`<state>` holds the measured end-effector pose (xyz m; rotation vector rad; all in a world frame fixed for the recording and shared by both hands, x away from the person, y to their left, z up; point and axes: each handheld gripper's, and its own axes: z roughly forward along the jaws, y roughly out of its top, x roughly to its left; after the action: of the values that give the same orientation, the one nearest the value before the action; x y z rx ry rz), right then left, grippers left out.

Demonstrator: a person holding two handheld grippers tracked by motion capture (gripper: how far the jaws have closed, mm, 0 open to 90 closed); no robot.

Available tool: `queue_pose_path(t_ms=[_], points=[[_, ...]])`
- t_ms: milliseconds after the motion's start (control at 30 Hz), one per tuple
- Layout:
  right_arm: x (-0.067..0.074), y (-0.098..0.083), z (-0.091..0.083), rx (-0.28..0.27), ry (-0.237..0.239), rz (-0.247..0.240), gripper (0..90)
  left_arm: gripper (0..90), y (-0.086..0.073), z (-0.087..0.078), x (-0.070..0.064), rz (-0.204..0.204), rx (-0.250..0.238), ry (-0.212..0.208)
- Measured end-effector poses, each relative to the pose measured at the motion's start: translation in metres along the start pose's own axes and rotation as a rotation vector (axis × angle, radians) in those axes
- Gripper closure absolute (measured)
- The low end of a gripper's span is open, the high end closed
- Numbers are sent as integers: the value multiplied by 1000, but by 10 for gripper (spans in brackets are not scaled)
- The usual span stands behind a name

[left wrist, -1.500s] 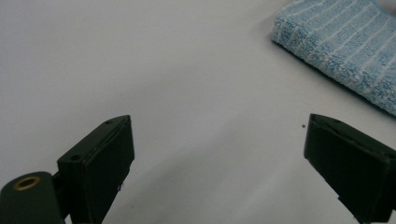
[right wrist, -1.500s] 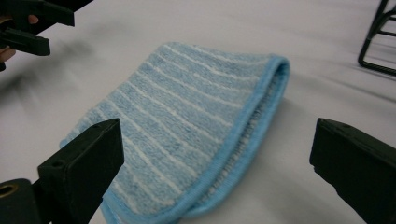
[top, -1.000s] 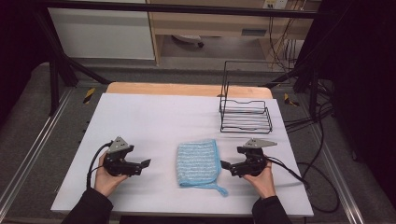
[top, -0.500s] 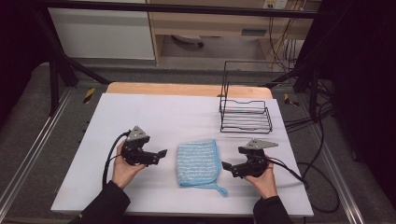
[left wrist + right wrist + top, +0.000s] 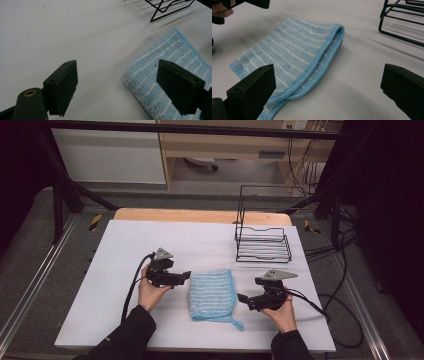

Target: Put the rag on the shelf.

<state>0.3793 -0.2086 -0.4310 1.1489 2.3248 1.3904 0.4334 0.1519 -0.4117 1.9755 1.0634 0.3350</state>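
Towel (image 5: 212, 292), blue, folded, lies near counter (image 5: 125, 240) front edge. Left hand-held gripper (image 5: 186, 276) at its left edge, jaws wide but just closing slightly, nothing gripped. Right hand-held gripper (image 5: 241, 298) wide open, empty.

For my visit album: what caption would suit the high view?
Two hand-held grippers, left gripper and right gripper, flank a folded blue towel on a white table.

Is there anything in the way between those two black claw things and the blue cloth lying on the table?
Nothing visible. The left gripper and right gripper flank the folded blue cloth, both open, with bare white table between them and it. The wire rack stands farther back.
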Motion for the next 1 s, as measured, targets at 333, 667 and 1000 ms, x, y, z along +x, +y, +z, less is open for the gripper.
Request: queue_pose_path(t_ms=[333, 667, 1000], points=[[0, 0, 1, 3, 0, 5, 3, 406, 3, 25, -7, -60, 65, 0], [1, -2, 4, 17, 2, 12, 3, 590, -9, 39, -14, -72, 134, -11], [-2, 2, 8, 7, -7, 48, 4, 710, -13, 43, -17, -88, 168, -60]])
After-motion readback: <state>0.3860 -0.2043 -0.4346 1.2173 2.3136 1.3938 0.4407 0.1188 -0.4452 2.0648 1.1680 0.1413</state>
